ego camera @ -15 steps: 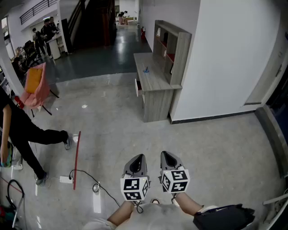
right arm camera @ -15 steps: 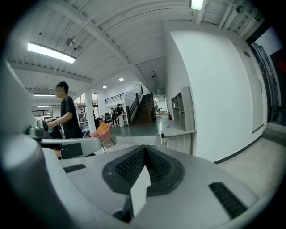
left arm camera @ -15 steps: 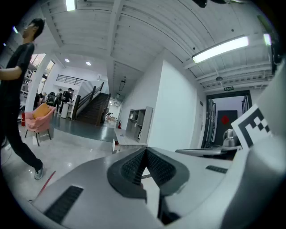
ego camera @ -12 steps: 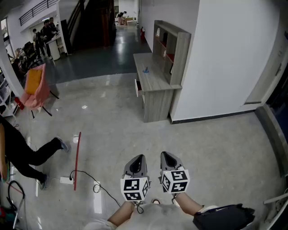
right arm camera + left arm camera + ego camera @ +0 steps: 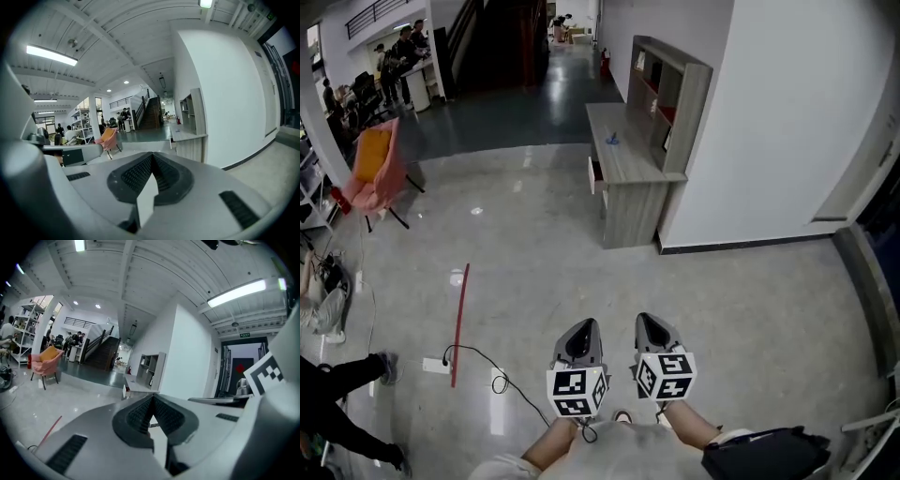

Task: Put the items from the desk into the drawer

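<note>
A grey wooden desk [image 5: 630, 167] with a shelf unit [image 5: 673, 92] stands against the white wall, several steps ahead of me. A small blue item [image 5: 612, 140] lies on its top. The drawer [image 5: 596, 172] on its left side is pulled out a little. My left gripper [image 5: 583, 330] and right gripper [image 5: 650, 325] are side by side low in the head view, far from the desk. Both are shut with nothing between the jaws. The desk shows small in the left gripper view [image 5: 135, 382] and in the right gripper view [image 5: 186, 137].
A pink chair [image 5: 375, 171] stands at the left. A red stick [image 5: 459, 322], a power strip [image 5: 435, 366] and a black cable [image 5: 511, 389] lie on the floor ahead of me. A person's legs [image 5: 342, 412] show at the lower left. More people stand far back.
The person at the left has walked toward the lower left corner. The view has shifted slightly toward the desk. Both grippers stay shut and in place.
</note>
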`<state>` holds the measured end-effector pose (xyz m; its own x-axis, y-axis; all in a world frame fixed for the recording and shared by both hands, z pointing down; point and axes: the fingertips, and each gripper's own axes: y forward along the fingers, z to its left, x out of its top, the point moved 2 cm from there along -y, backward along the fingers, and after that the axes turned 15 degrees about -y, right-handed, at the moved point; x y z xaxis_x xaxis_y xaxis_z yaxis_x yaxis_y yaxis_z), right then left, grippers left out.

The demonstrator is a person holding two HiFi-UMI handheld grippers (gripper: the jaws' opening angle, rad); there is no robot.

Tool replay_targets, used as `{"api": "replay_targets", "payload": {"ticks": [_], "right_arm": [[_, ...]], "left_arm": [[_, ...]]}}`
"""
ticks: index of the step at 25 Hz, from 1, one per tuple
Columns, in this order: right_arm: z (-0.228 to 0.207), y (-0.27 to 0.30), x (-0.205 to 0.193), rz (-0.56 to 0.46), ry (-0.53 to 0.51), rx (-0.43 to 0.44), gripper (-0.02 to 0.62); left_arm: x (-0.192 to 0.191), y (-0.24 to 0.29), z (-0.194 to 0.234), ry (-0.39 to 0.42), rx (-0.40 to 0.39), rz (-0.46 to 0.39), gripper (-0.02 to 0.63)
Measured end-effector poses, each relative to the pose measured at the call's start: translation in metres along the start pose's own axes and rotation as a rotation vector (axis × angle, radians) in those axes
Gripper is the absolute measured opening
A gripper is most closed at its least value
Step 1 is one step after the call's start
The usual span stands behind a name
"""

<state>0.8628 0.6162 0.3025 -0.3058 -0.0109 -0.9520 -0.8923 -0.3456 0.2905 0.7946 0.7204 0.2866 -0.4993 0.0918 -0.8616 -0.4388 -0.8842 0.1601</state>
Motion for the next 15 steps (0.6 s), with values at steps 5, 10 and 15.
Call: {"api": "replay_targets", "payload": {"ticks": [5,10,15], "right_arm": [[0.017,0.016,0.004,0.008,0.01,0.0,-0.002],[0.039,0.034,0.008,0.008,0.005,0.006,-0.002],[0.047,0.051,0.004,0.03,0.01,-0.004,-0.002]], "left_arm": [[0.01,-0.006,0.026,0.005,0.012,0.008,-0.003],[0.022,-0.011,0.053,0.031,0.008,0.017,-0.003],[0.03,-0.004,0.08,0.009,0.032,0.01,-0.003]]}}
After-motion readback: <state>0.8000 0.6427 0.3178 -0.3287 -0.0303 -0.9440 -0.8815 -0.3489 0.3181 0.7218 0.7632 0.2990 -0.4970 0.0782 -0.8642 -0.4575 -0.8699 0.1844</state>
